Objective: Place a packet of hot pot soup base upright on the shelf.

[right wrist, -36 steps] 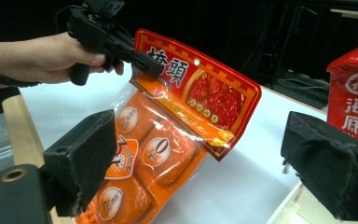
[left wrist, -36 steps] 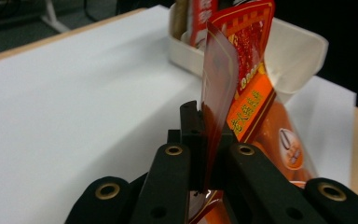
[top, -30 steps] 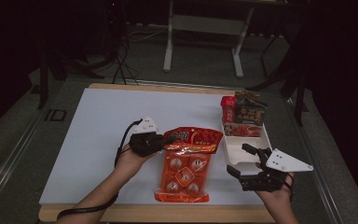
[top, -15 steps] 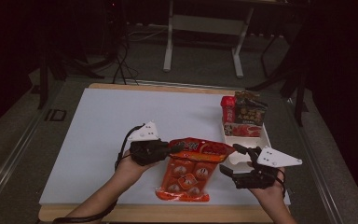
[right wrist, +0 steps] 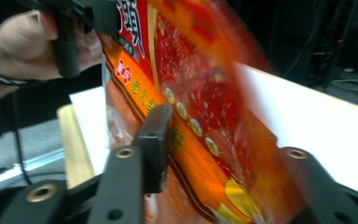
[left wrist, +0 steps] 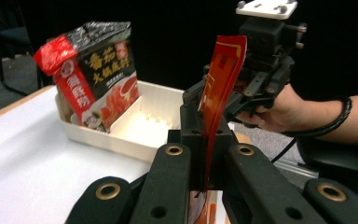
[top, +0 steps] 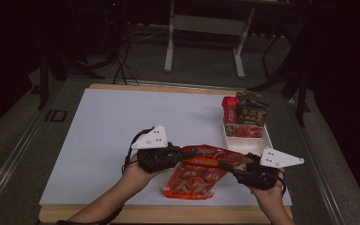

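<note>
A glossy red-and-orange snack bag (top: 201, 166), crinkled plastic printed with pale round pieces, hangs over the near edge of a matte white table top (top: 103, 131), gripped from two sides. The left gripper (top: 183, 154), at nine o'clock of the bag, has its black jaws clamped tight on the bag's thin sealed top edge. The right gripper (top: 225, 166), at three o'clock, has just been closing its jaws with the bag's side between them; one pad (right wrist: 154, 140) lies against the film, the far jaw blurred. At one o'clock stands one white rectangular plastic tray (top: 265, 140) holding two upright packets (top: 244, 115), one red and one dark. The board has a pale wooden rim (top: 122, 214); the room behind is dark, with one metal frame (top: 204, 28).
</note>
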Action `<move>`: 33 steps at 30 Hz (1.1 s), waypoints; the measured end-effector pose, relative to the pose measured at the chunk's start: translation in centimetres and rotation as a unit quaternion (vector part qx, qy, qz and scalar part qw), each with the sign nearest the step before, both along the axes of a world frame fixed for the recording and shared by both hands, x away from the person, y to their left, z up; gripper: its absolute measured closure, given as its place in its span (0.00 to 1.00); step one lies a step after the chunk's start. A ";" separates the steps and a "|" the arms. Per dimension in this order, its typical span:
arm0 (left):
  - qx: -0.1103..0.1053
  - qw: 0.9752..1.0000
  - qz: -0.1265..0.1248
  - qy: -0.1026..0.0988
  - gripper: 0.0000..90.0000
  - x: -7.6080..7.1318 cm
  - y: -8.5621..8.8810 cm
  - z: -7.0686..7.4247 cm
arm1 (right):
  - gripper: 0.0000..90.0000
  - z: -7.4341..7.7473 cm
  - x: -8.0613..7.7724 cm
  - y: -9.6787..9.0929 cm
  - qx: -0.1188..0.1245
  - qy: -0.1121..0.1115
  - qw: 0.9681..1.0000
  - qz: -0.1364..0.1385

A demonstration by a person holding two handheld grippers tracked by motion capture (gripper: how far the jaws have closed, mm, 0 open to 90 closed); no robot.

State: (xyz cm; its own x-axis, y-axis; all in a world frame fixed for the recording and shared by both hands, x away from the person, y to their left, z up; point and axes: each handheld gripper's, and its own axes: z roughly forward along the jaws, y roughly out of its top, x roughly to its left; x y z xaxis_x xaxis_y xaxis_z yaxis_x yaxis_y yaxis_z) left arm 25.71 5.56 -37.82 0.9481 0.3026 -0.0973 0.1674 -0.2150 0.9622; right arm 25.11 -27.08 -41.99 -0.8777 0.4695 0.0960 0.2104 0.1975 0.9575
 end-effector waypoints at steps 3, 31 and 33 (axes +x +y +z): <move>-0.004 1.000 0.001 0.004 1.00 -0.1 -0.1 0.1 | 0.86 0.4 0.0 0.0 0.000 0.010 1.000 0.021; -0.043 0.996 0.073 -0.005 0.20 -0.5 2.8 1.0 | 1.00 7.8 1.3 0.8 -0.033 -0.029 0.998 0.040; -0.039 0.995 0.086 -0.004 0.12 -0.6 3.2 0.7 | 1.00 8.6 1.6 0.2 -0.028 -0.038 0.998 0.034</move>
State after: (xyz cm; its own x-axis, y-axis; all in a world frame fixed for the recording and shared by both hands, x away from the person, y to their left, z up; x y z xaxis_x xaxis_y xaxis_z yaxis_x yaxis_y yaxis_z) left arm 25.09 8.75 -37.08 0.8835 0.4531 -0.1191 0.1870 -0.1078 0.9764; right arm 26.73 -26.86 -33.38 -0.9115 0.4112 0.0028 0.1210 0.2616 0.9576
